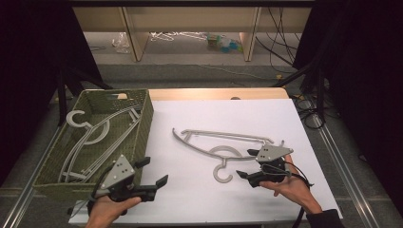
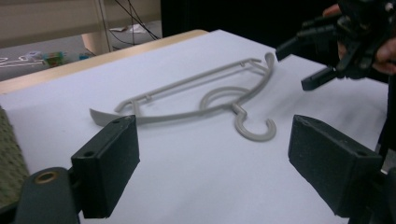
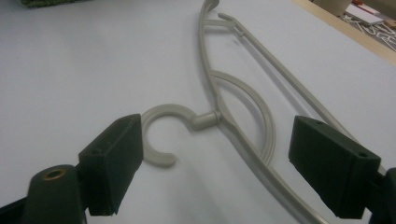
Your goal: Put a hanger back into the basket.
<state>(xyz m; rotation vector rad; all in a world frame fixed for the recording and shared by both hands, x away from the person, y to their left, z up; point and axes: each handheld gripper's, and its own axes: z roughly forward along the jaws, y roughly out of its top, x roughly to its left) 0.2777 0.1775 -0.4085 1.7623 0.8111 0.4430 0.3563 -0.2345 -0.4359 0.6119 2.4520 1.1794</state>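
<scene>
Because the grey hanger (image 1: 223, 145) lies flat on the white bench (image 1: 190, 199), at ten o'clock from my right gripper (image 1: 247, 164) whose released jaws straddle its neck untouched, closing could scrape the thin plastic and skid or flip it. My left gripper (image 1: 154, 170), also released and empty, waits by the green basket (image 1: 142, 128) at nine o'clock. The high view shows hangers (image 1: 90, 137) there; my right gripper view shows the hook (image 3: 161, 126) close.

A pale grey hanger (image 1: 223, 147) lies on a plain white sheet (image 1: 209, 118) at the frame's centre. At left, an olive-green woven basket (image 1: 142, 123) holds more light grey hangers (image 1: 90, 137). Both grippers, the left gripper (image 1: 154, 172) and the right gripper (image 1: 244, 164), are black with grey top plates. A light wooden table edge (image 1: 214, 93) shows above the sheet.
</scene>
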